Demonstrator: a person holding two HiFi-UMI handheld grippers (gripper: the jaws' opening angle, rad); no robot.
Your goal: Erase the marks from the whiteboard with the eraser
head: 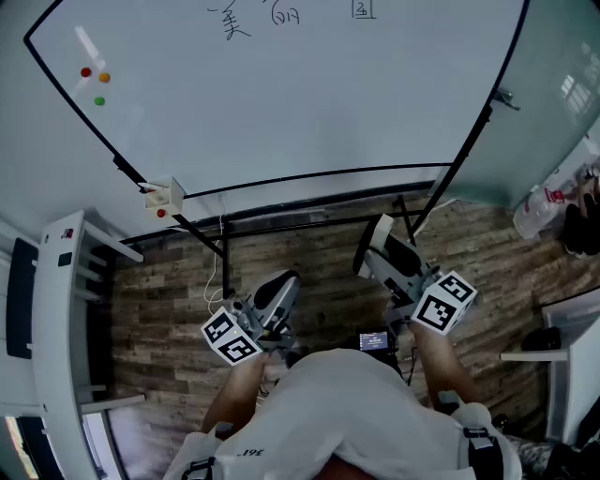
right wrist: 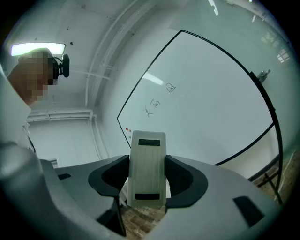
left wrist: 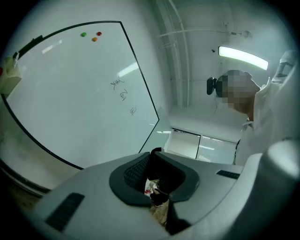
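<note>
Right gripper view: our right tool clamps the eraser across its sides. It looks light and rigid, so we judge a mid-body hold adequate. Our left tool is closed, empty. On the whiteboard, the marks sit far, unwiped.

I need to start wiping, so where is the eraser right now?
The eraser is clamped between the jaws of the right gripper, at the right of the head view, below the bottom edge of the whiteboard.

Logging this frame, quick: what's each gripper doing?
Left gripper: closed, empty.
Right gripper: closed on the white rectangular plastic eraser.
</note>
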